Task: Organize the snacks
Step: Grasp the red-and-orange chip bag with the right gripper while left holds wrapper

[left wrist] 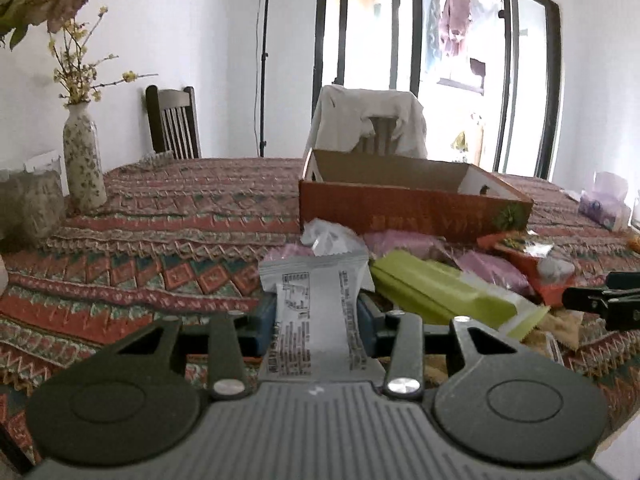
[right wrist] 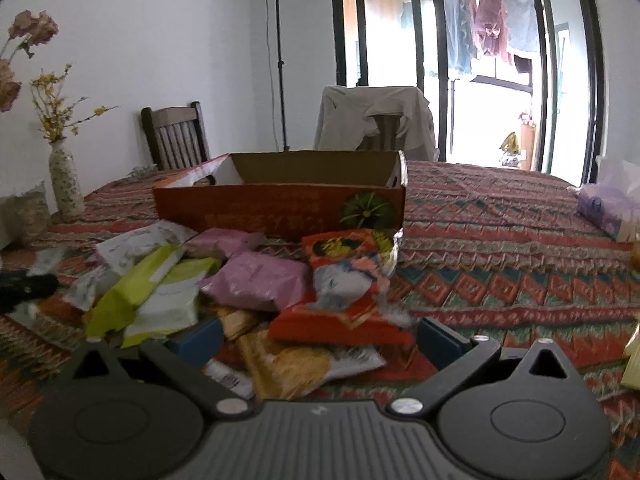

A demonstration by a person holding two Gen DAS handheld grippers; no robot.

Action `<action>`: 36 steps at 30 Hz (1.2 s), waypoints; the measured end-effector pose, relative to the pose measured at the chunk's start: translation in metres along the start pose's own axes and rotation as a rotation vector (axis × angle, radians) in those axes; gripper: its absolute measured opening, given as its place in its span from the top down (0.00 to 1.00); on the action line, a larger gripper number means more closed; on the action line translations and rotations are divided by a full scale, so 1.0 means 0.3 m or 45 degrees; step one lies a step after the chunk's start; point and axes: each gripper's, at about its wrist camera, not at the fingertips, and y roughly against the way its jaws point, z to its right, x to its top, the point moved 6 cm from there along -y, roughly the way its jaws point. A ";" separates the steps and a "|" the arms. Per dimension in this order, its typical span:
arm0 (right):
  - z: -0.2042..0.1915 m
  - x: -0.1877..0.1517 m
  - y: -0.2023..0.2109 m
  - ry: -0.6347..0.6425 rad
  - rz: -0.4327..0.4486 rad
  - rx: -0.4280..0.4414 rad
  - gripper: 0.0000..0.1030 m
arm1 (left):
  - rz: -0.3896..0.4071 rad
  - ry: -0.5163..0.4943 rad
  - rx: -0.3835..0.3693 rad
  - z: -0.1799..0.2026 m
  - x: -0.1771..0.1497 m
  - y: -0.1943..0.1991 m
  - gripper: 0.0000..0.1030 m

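1. Now my left gripper is closed on a grey snack packet; the packet stands upright between the two blue pads, and its top sticks out above them toward 12 o'clock.
2. From this gripper, the cardboard box is at about 1 o'clock, farther on the patterned tablecloth. Its top is open, and I cannot see anything inside from here.
3. A green packet lies just beside the held packet, at 3 o'clock of it. Behind it are pink packets and an orange one, all in front of the box.
4. My right gripper is spread wide and holds nothing. Its pads stand on both sides of the snack pile.
5. In the right wrist view, an orange-red packet lies between the open fingers, just ahead at 12 o'clock. A yellow-brown packet is under it, nearer to me.
6. A pink packet is at 11 o'clock, a green packet at 10 o'clock.
7. A flower vase stands far at 10 o'clock of the left gripper, well apart from the snacks.
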 end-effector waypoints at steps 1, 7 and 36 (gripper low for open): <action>0.004 0.011 -0.011 0.003 0.003 -0.007 0.00 | 0.004 0.003 0.003 -0.002 0.006 -0.003 0.59; 0.037 0.064 -0.098 0.006 -0.023 -0.086 0.00 | 0.022 0.024 0.001 -0.016 0.026 -0.006 0.59; 0.088 0.093 -0.085 -0.074 0.086 -0.063 0.57 | 0.064 0.029 -0.057 0.005 0.101 -0.062 0.59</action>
